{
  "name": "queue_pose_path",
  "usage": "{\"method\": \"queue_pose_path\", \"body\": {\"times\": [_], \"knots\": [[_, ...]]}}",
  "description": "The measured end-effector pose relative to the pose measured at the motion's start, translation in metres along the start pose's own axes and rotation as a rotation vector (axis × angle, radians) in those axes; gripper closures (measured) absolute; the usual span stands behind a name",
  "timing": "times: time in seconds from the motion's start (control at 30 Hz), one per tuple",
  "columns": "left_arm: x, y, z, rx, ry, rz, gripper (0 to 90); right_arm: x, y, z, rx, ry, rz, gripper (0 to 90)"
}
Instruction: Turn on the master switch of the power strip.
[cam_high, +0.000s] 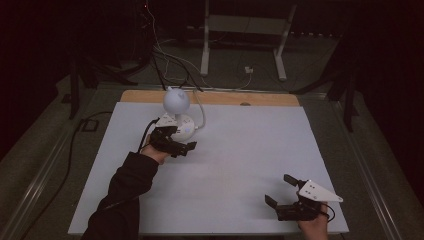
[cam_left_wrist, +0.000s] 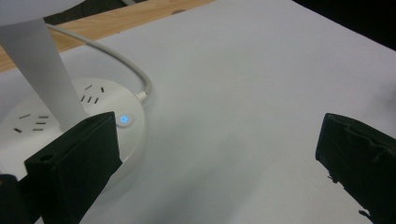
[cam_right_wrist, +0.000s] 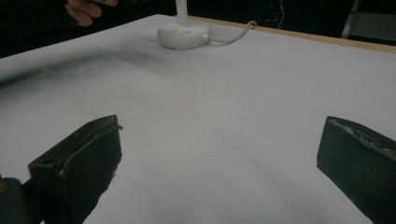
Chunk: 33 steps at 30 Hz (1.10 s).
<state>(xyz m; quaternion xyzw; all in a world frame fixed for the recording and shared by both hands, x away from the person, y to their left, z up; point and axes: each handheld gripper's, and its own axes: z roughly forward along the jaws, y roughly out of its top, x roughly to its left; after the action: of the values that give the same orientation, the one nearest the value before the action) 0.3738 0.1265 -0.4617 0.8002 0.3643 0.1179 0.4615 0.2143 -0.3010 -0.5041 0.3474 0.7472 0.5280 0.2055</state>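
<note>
A white desk lamp (cam_high: 176, 101) with a round head stands on a round base (cam_left_wrist: 70, 121) that carries socket slots and a glowing blue button (cam_left_wrist: 123, 119). Its white cable (cam_left_wrist: 116, 58) runs off toward the table's back edge. My left gripper (cam_high: 181, 145) sits open just in front of the base, its left jaw close over the base's rim, nothing between the jaws. My right gripper (cam_high: 284, 191) rests open near the front right corner of the table, holding nothing. From there the lamp base (cam_right_wrist: 183, 35) lies far across the table.
A white sheet (cam_high: 240, 150) covers the table, with a wooden strip (cam_high: 220, 97) along the back edge. Behind the table are cables, a white stand (cam_high: 245, 30) and dark floor. A hand (cam_right_wrist: 86, 10) shows at the far left in the right gripper view.
</note>
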Motion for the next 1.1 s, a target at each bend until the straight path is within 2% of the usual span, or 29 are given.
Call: {"method": "queue_pose_path", "body": {"times": [0.03, 0.17, 0.23, 0.47, 0.77, 1.1], "knots": [[0.0, -0.001, -0.002, 0.004, -0.01, 0.004, 0.3, 0.0, 0.0, 0.0, 0.0, -0.001, 0.0, 0.0], [-0.002, -0.004, -0.011, 0.005, -0.003, 0.015, 0.3, 0.001, 0.0, 0.0, 0.001, 0.001, -0.001, 0.0], [-0.002, -0.007, -0.016, 0.004, -0.016, 0.013, 0.3, 0.002, 0.001, 0.0, 0.001, 0.003, -0.001, 0.0], [-0.007, -0.021, -0.034, 0.015, -0.035, 0.046, 0.3, 0.001, 0.0, 0.0, 0.004, 0.002, -0.004, 0.0], [-0.016, -0.045, -0.051, 0.037, -0.058, 0.063, 0.3, 0.003, 0.0, 0.001, 0.008, 0.0, -0.008, 0.0], [-0.025, -0.074, -0.066, 0.04, -0.067, 0.059, 0.3, 0.003, 0.0, 0.001, 0.012, -0.002, -0.012, 0.0]]}}
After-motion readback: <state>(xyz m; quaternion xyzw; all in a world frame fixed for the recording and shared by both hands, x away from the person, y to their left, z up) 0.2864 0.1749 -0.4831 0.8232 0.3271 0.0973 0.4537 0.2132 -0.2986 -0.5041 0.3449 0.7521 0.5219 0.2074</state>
